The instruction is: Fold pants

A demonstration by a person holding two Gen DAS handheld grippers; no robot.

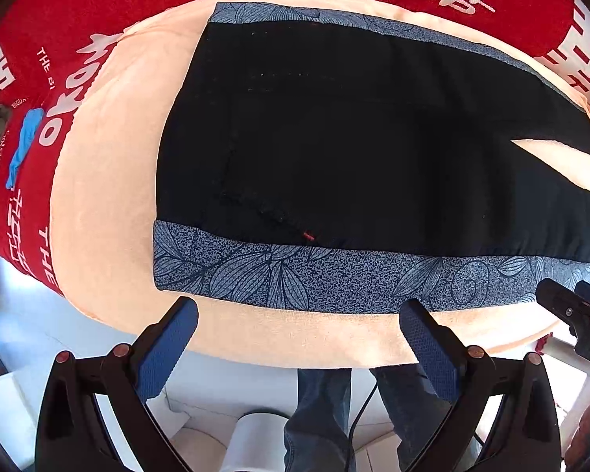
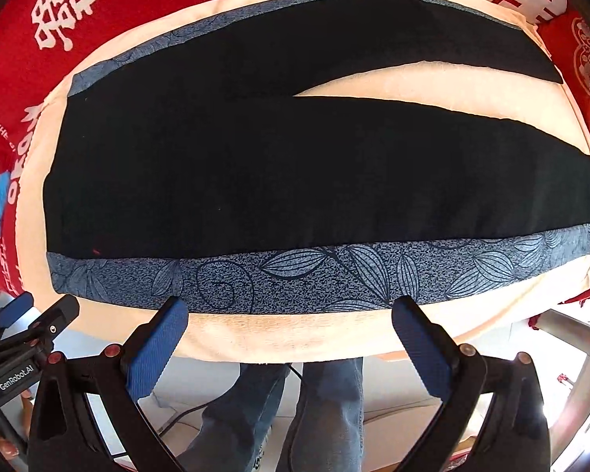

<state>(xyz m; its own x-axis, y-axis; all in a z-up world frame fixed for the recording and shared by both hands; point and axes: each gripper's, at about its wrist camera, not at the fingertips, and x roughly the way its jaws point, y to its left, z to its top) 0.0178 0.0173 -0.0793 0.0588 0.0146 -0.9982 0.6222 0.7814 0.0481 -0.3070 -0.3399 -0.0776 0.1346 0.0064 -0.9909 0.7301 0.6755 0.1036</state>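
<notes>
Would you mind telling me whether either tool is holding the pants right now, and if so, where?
Nothing is held: the left tool and right tool are open, short of the black pants' blue floral side stripe.

black pants point(image 2: 295, 165) flat on peach cloth point(image 2: 279, 338), right gripper point(image 2: 291, 326) jaws apart at hem

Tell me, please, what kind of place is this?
Probably a home room with a folding table: black pants lie flat on a peach towel over a red printed cloth, with a white floor below.

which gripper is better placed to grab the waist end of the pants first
Left. The left hand-held gripper hovers open by the pants' waist corner; the right hand-held gripper faces the leg's patterned stripe.
</notes>
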